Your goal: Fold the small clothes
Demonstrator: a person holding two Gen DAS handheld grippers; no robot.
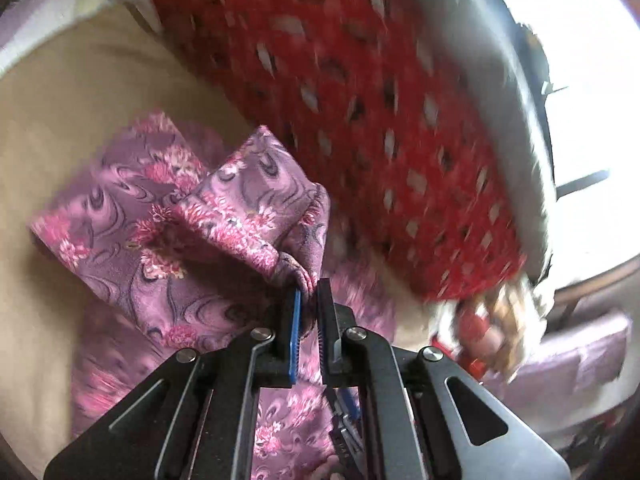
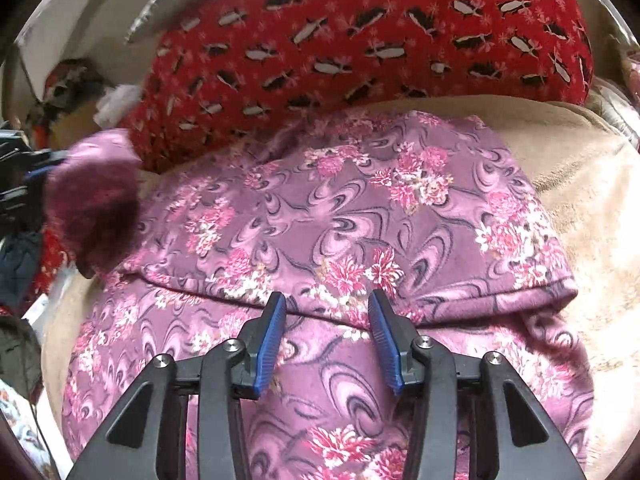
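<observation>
A purple floral garment [image 2: 340, 216] lies on a beige blanket [image 2: 592, 184]. In the left wrist view my left gripper [image 1: 309, 292] is shut on a bunched corner of the purple garment [image 1: 240, 208] and holds it lifted, so the cloth hangs in a fold. In the right wrist view my right gripper [image 2: 326, 304] is open and hovers just over a folded edge of the garment, holding nothing. The left gripper [image 2: 28, 184] shows at the far left of that view, blurred, with the lifted purple corner beside it.
A red patterned cloth [image 2: 360, 40] lies behind the purple garment, also in the left wrist view [image 1: 360, 100]. A pale cushion edge [image 1: 500, 80] lies beyond it. Mixed clutter [image 2: 24, 240] sits at the left. A bright window [image 1: 592, 100] is at right.
</observation>
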